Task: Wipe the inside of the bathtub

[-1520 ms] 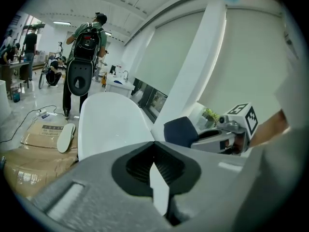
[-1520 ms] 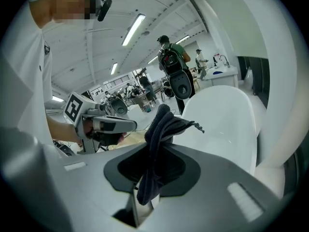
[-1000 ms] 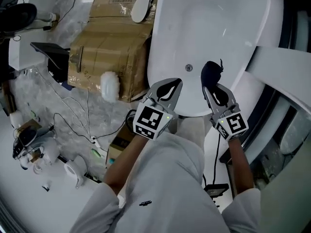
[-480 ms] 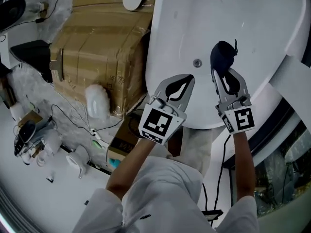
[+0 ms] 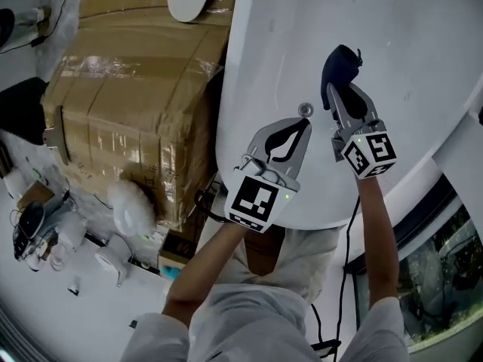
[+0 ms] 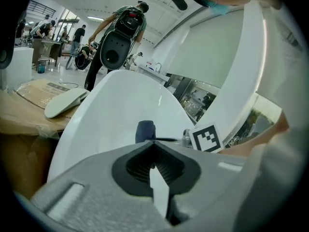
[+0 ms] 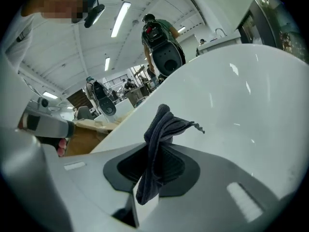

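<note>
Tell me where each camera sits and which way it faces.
Head view: on the person's head, steeply down on the bathtub; left gripper, right gripper, arms show.
Left gripper view: on that gripper, along its shut empty jaws into the bathtub.
Right gripper view: along its jaws shut on the cloth.
All three share bathtub and cloth.

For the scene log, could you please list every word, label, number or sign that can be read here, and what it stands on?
No text here can be read.
Print on the cardboard box: too small to read.
Markers on the left gripper and the right gripper, which holds the cloth: square patterns only, no letters.
</note>
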A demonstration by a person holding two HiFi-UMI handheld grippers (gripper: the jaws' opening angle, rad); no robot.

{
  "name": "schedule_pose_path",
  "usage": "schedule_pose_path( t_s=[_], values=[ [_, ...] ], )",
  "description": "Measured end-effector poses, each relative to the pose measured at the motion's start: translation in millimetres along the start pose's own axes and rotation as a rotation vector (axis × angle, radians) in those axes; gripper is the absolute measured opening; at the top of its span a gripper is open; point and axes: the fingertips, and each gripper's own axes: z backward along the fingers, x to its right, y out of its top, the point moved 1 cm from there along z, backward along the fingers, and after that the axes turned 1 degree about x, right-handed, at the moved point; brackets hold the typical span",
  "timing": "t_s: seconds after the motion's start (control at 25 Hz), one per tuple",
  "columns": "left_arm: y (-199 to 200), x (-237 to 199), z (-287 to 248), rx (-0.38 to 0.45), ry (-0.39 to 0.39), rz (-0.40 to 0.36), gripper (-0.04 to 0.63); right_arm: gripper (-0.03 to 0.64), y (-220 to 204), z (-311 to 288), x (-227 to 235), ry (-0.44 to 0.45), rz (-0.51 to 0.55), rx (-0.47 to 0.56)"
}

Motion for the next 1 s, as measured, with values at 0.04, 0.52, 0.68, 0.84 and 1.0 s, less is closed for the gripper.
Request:
schedule_pose_path(
  t_s=[0.04,0.52,0.68,0.84,1.0],
  values=[
    [-2.4,-5.5,-5.0,-0.001,0.000,0.004,-0.002,0.058,-8.0,-11.3,5.6,-0.007,-0.014,-0.010],
    [-45.8,-51.9,-63.7,-0.104,-0.092,-0.071,-0.002,0.057,-103.3,-141.3,76.2,-0.092,-0.167,-0.086],
    [-49.5,-66.9,-84.1,-0.128,-0.112,-0.037,-0.002,0.057,-124.9,-166.6,96.5,-0.120,-0.216,-0.093],
    [-43.2,-85.2,-88.3,-0.114,-0.046,-0.035,-0.002,0.057,-140.0,-185.5,114.4,-0.155,-0.258,-0.107],
    [-43.5,-95.1,-92.5,-0.103,-0.024,-0.008,-0.002,0.057,-154.4,-202.3,126.4,-0.170,-0.258,-0.140]
  ],
)
